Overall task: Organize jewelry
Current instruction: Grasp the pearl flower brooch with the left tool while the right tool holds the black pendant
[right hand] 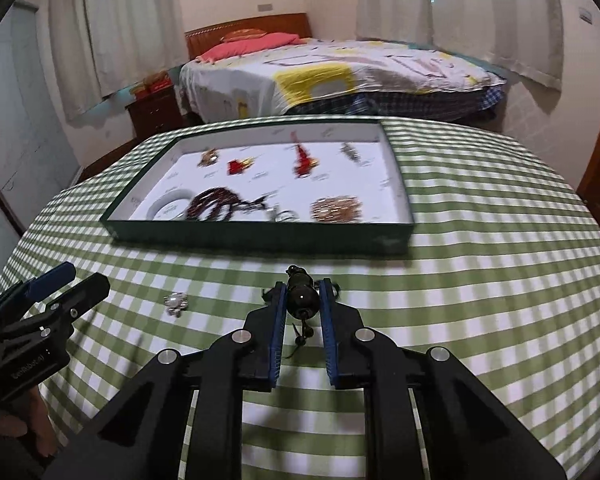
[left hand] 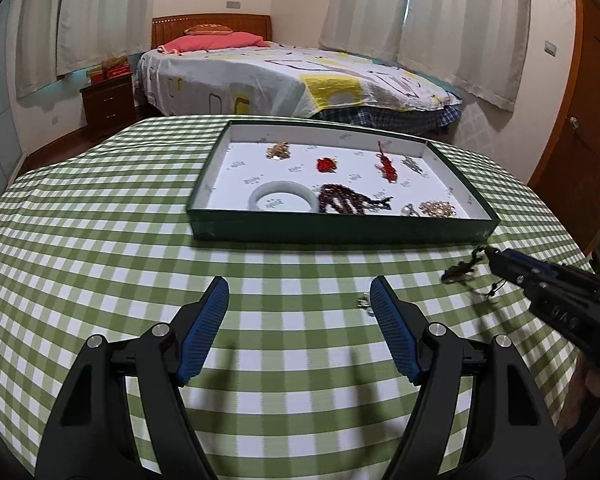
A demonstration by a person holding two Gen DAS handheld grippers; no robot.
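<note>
Pendant (right hand: 302,299) pinched in right gripper (right hand: 303,300), jaws narrow, cord dangling over table (right hand: 480,280) before tray (right hand: 260,236) near edge. Brooch (right hand: 176,303) on cloth left of it. Left gripper (left hand: 299,308) wide, empty.

A dark beaded pendant (right hand: 302,295) with trailing cord hangs clamped just before the green tray (right hand: 260,236); a pearl brooch (right hand: 176,303) lies left of it.
</note>
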